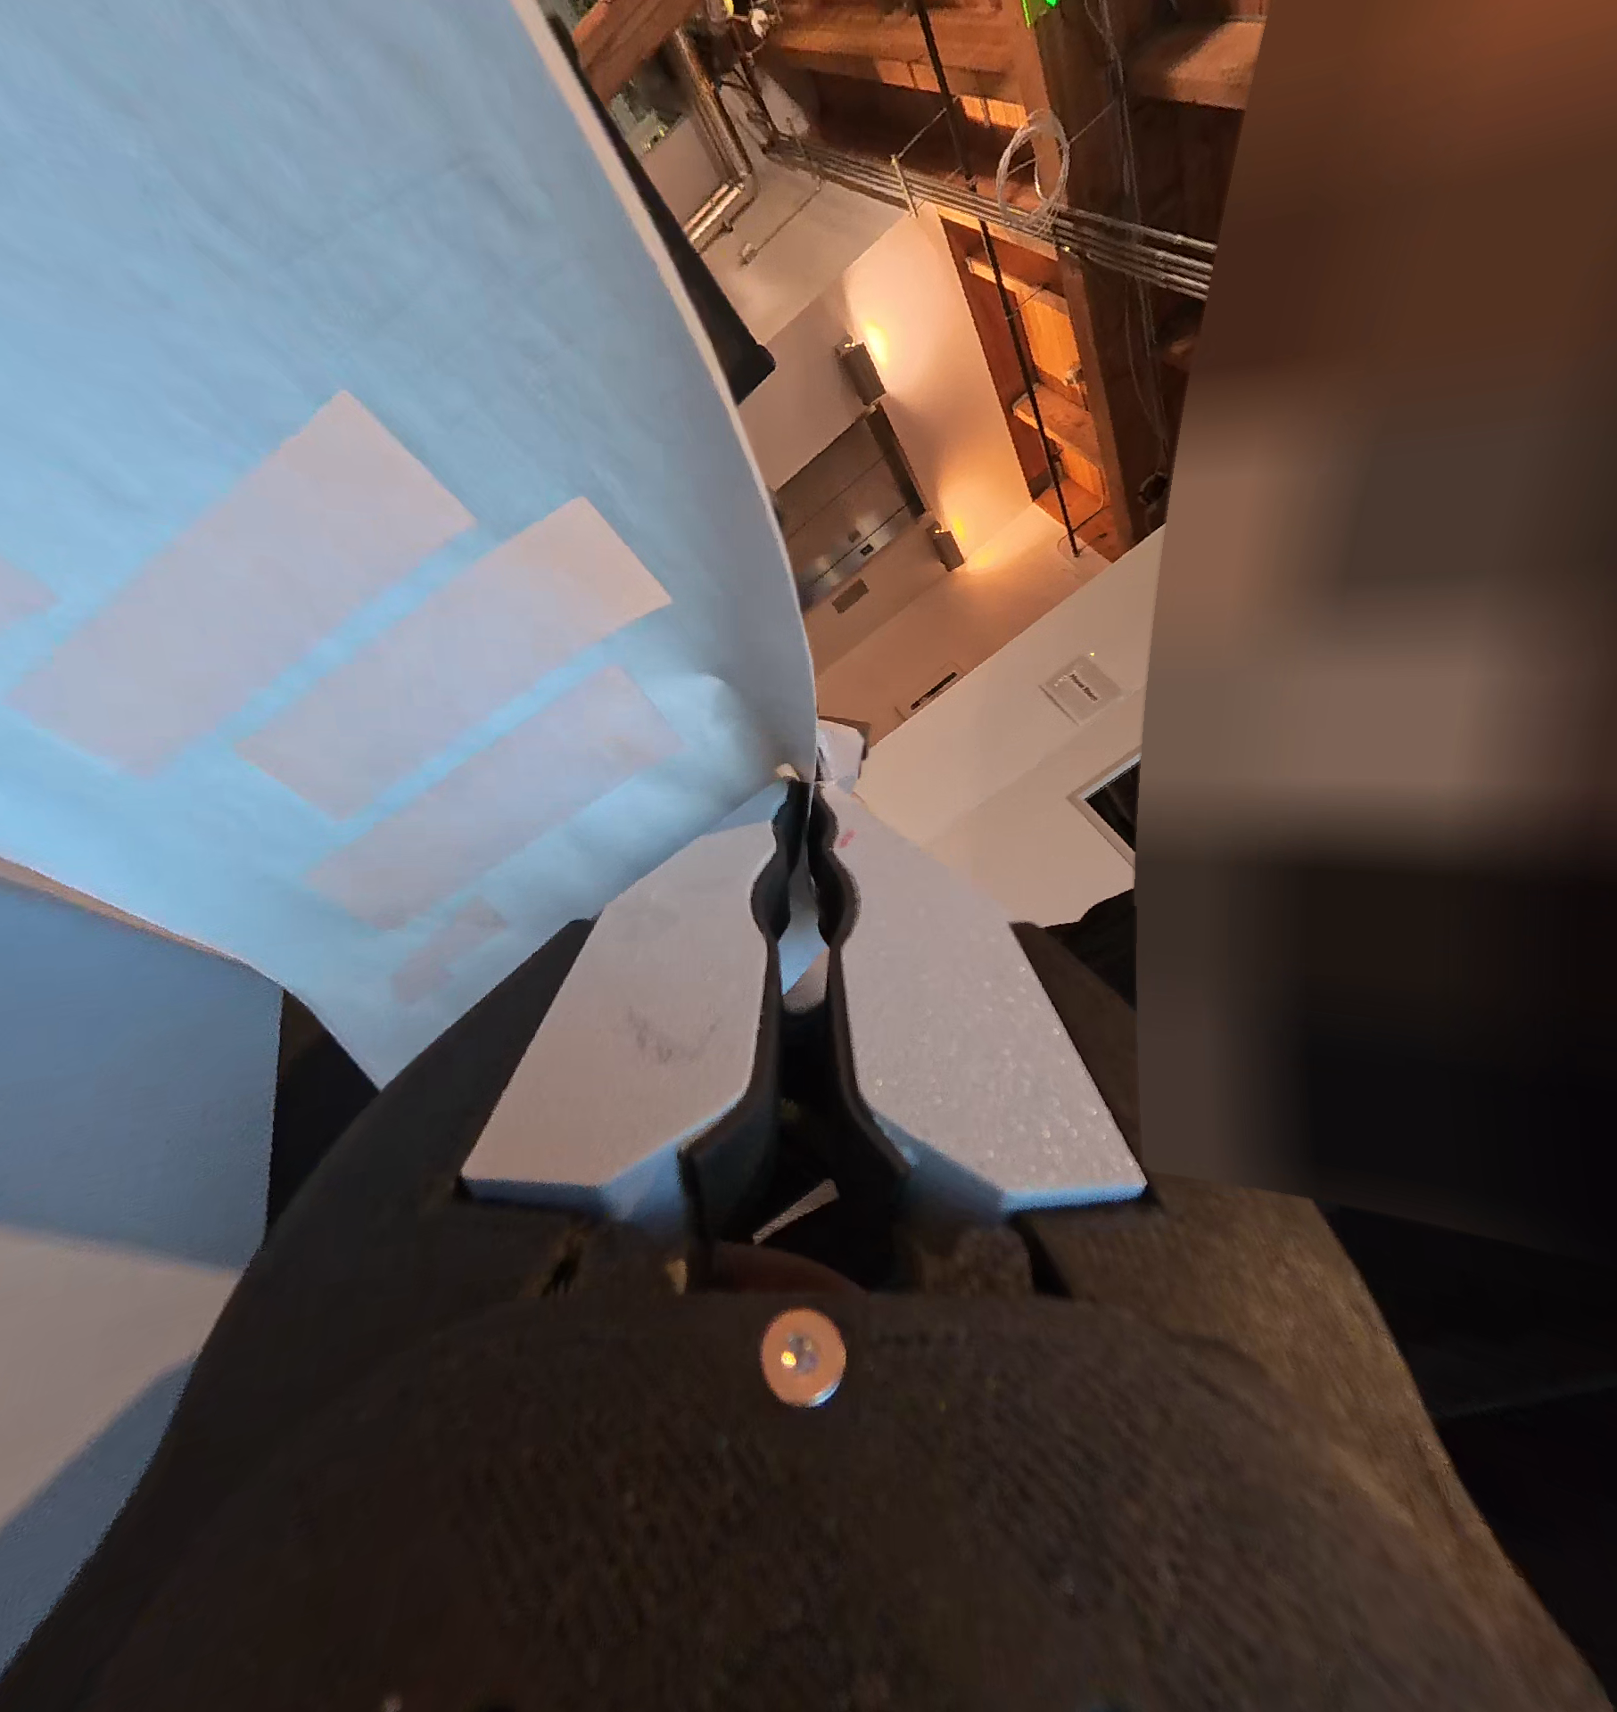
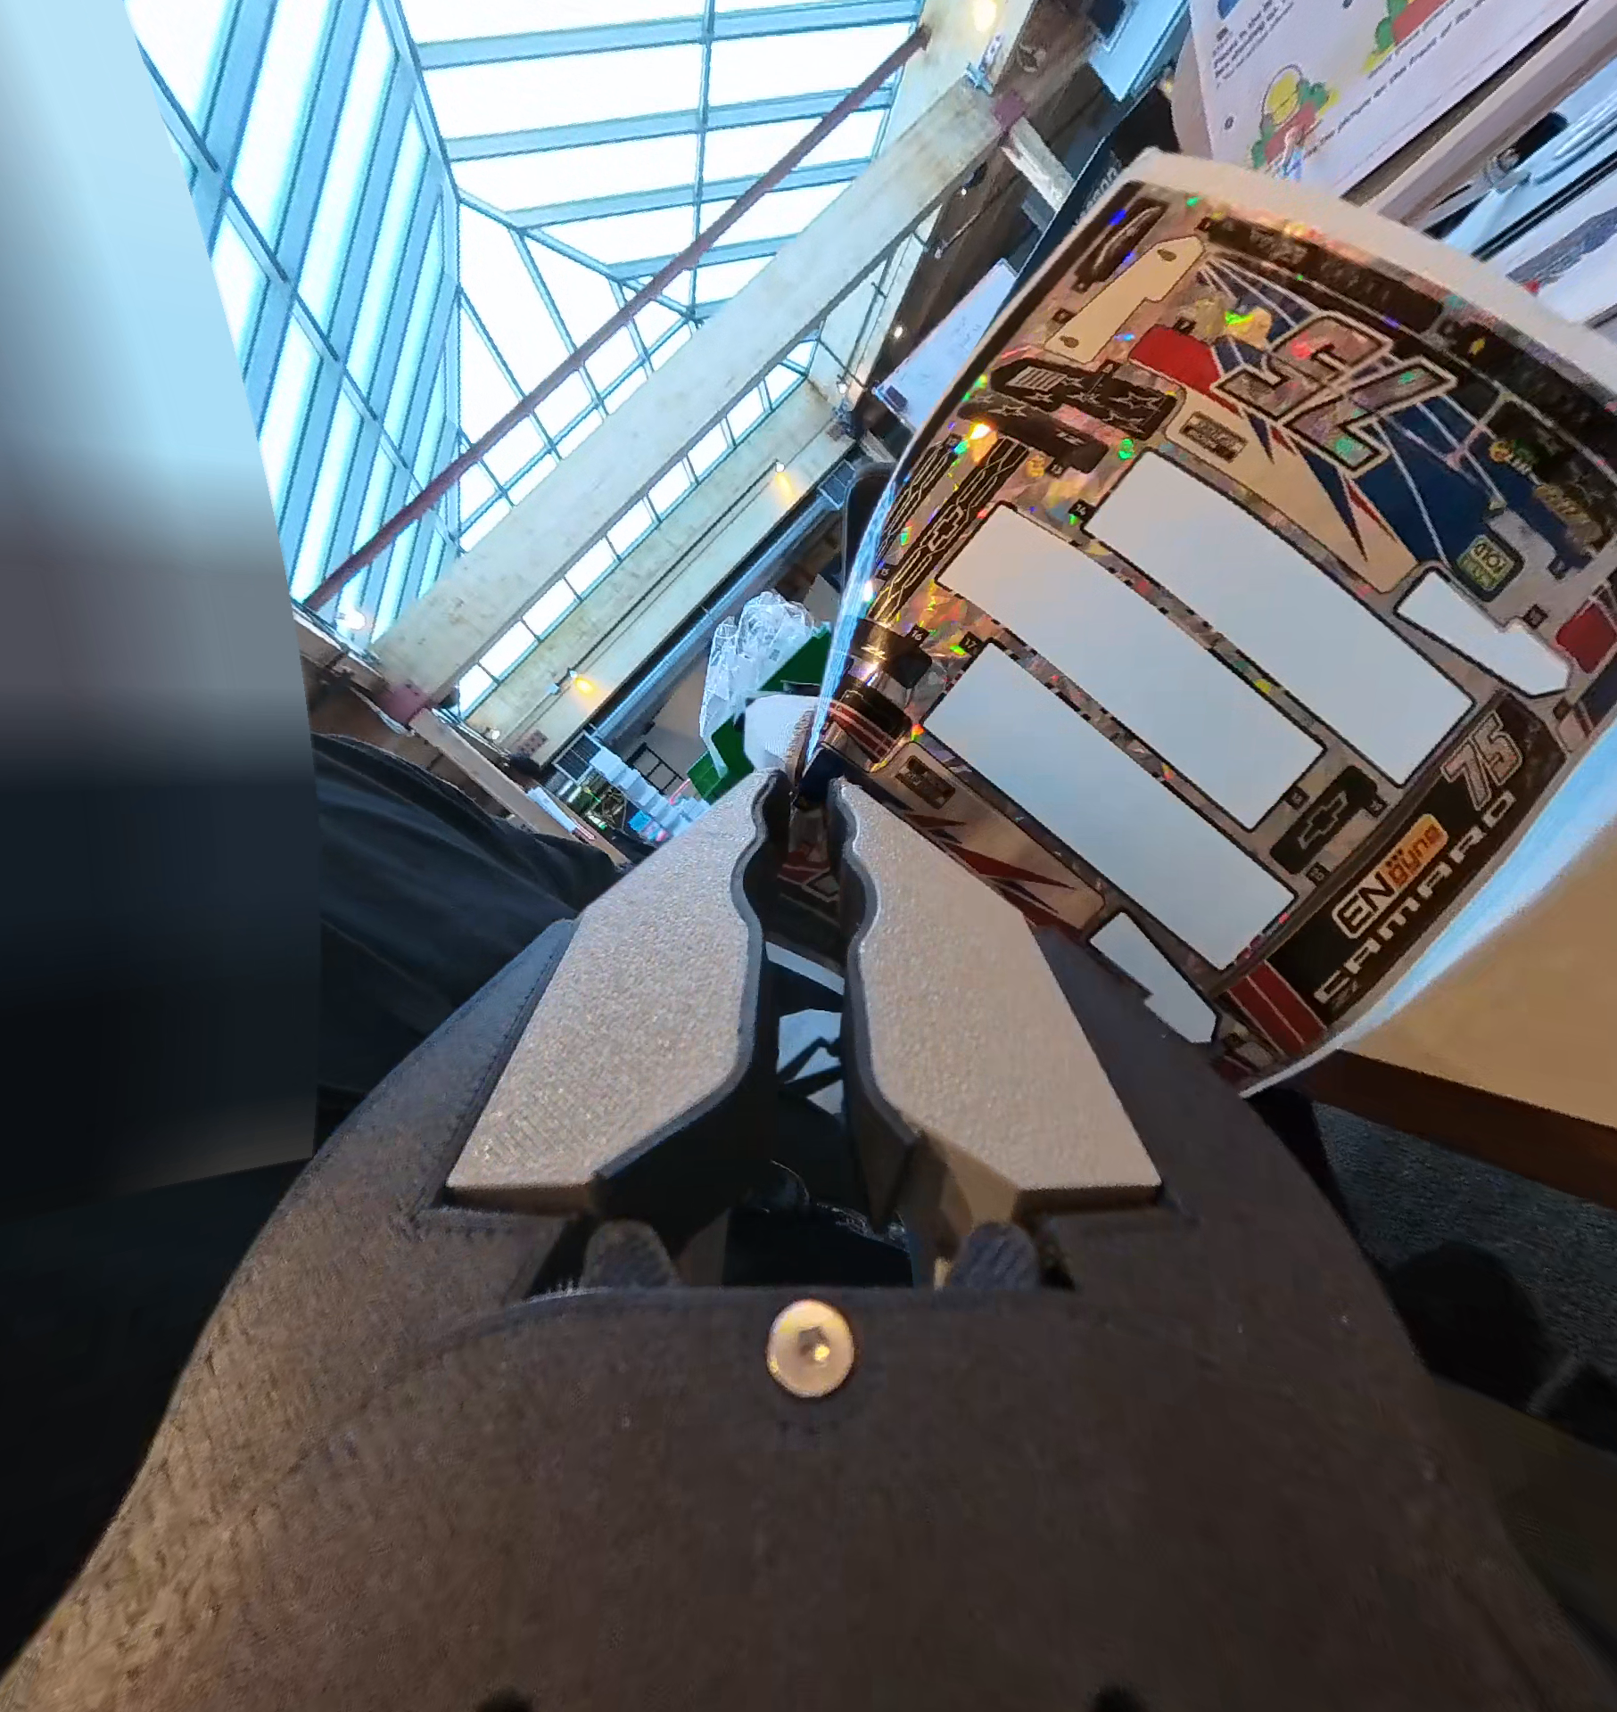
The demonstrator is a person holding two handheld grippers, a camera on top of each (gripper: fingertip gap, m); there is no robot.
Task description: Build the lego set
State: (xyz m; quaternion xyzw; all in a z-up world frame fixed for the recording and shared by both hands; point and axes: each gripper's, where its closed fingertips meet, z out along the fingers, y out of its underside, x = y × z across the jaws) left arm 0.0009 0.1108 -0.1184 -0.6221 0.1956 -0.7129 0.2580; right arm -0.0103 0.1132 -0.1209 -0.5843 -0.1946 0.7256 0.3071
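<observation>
The sticker sheet is held up in the air between both grippers. In the left wrist view I see its plain white back [image 1: 322,463], with pale rectangles showing through. My left gripper [image 1: 804,801] is shut on the sheet's lower corner. In the right wrist view the sheet's shiny printed front [image 2: 1249,602] curves to the right, with several blank spaces where stickers are gone. My right gripper [image 2: 806,797] is shut on a thin dark sticker edge that curls up off the sheet's left corner. The left gripper's white tip [image 2: 772,732] shows just behind it.
A printed instruction page [image 2: 1342,74] lies on the wooden table [image 2: 1453,1000] at the upper right. A clear plastic bag and a green piece [image 2: 758,667] sit behind the fingertips. A person's dark clothing [image 2: 434,889] is close on the left. My two grippers' fingertips are within a few centimetres of each other.
</observation>
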